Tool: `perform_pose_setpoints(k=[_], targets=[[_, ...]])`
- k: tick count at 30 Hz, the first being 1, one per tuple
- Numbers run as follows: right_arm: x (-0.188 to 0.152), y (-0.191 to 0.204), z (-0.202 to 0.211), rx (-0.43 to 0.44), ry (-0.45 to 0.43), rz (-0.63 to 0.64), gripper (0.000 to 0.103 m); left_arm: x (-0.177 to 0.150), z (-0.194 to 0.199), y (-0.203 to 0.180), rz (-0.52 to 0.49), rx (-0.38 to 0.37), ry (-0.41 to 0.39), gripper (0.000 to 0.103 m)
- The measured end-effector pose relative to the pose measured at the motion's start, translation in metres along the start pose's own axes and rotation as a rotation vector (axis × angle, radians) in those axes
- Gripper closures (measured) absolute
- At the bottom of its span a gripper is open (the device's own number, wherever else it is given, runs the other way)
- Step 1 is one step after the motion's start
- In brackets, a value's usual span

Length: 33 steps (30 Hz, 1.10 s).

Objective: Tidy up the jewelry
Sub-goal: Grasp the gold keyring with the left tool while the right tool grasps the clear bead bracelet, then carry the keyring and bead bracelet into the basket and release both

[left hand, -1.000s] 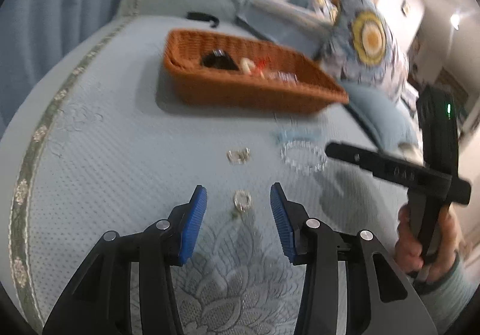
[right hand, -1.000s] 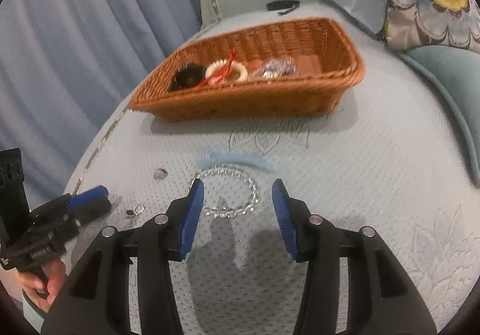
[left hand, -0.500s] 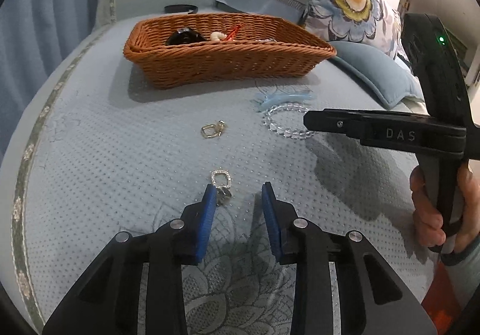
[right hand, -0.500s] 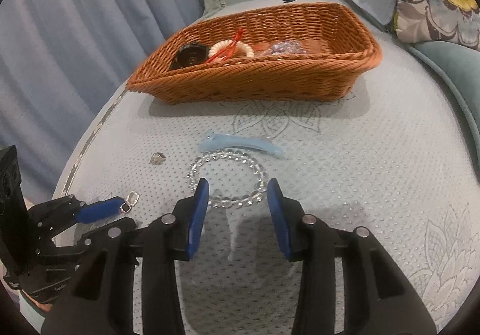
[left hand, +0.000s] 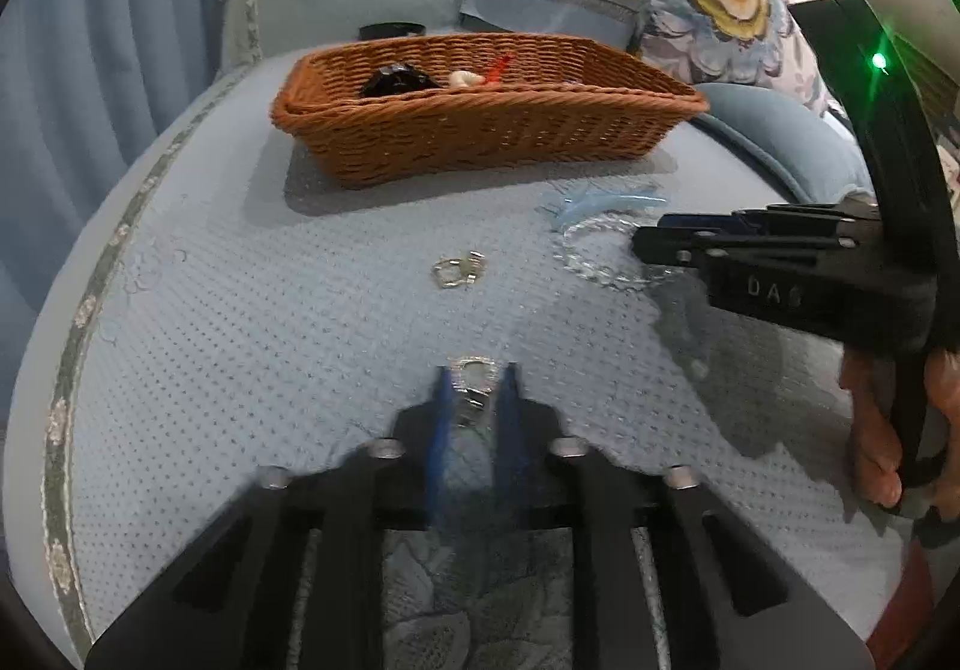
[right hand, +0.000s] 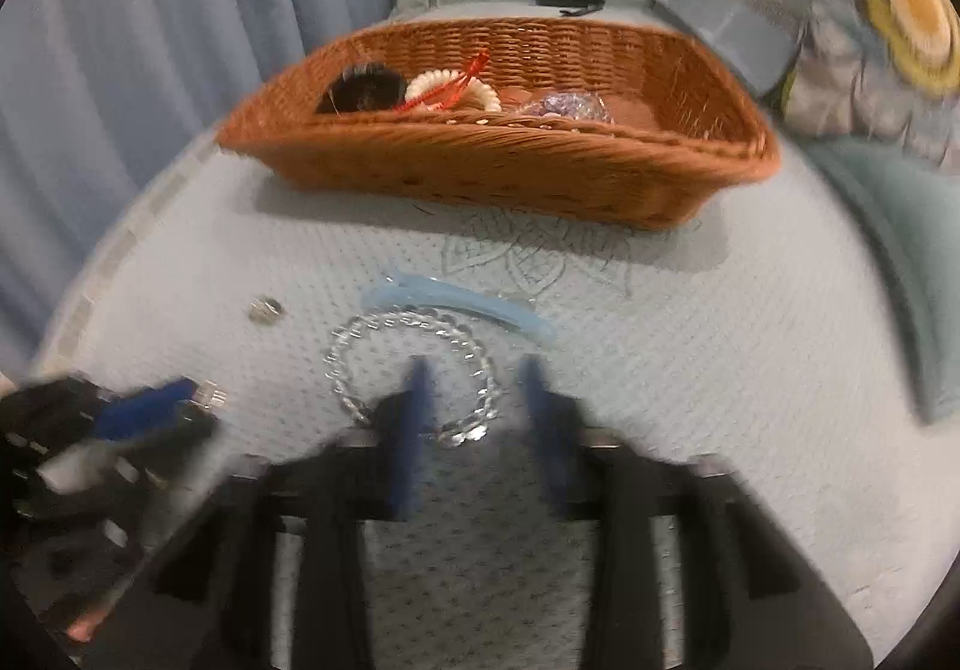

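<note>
Our left gripper (left hand: 475, 394) had just been closing, its blue pads pinching a small silver earring (left hand: 474, 383) on the bedspread (left hand: 240, 322). Our right gripper (right hand: 477, 400) had also been closing around the near arc of a clear bead bracelet (right hand: 384, 334); blur hid whether the pads pressed it. A pale blue hair clip (right hand: 462, 301) lay just beyond, a second earring (left hand: 457, 272) further left, the wicker basket (right hand: 480, 160) behind.
</note>
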State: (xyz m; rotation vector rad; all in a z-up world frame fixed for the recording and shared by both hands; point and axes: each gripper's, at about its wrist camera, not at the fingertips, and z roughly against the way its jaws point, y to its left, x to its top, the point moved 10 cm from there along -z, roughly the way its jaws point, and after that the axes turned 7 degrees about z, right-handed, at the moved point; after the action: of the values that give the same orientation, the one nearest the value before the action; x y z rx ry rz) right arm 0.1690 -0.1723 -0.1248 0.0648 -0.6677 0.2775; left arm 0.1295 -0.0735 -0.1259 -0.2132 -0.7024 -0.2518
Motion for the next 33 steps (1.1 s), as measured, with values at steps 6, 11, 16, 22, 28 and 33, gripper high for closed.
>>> perform_pose_setpoints(k=[6,11,16,22,28,33], targets=[[-0.003,0.01,0.008,0.022,-0.01,0.034,0.097,0.006,0.006,0.002,0.019,-0.01,-0.034,0.095],[0.0,0.022,0.025,0.086,-0.04,0.033,0.097,0.017,0.02,0.007,0.036,-0.024,-0.088,0.095],[0.01,0.025,0.042,0.155,-0.086,0.001,0.097,0.029,0.036,0.013,0.098,-0.085,-0.138,0.095],[0.02,0.02,0.061,0.168,-0.125,-0.019,0.097,0.044,0.059,0.016,0.178,-0.205,-0.208,0.095],[0.029,0.02,0.079,0.16,-0.165,-0.009,0.097,0.05,0.072,0.013,0.186,-0.234,-0.245,0.095],[0.034,0.016,0.092,0.159,-0.193,-0.025,0.097,0.054,0.08,0.007,0.161,-0.241,-0.267,0.095]])
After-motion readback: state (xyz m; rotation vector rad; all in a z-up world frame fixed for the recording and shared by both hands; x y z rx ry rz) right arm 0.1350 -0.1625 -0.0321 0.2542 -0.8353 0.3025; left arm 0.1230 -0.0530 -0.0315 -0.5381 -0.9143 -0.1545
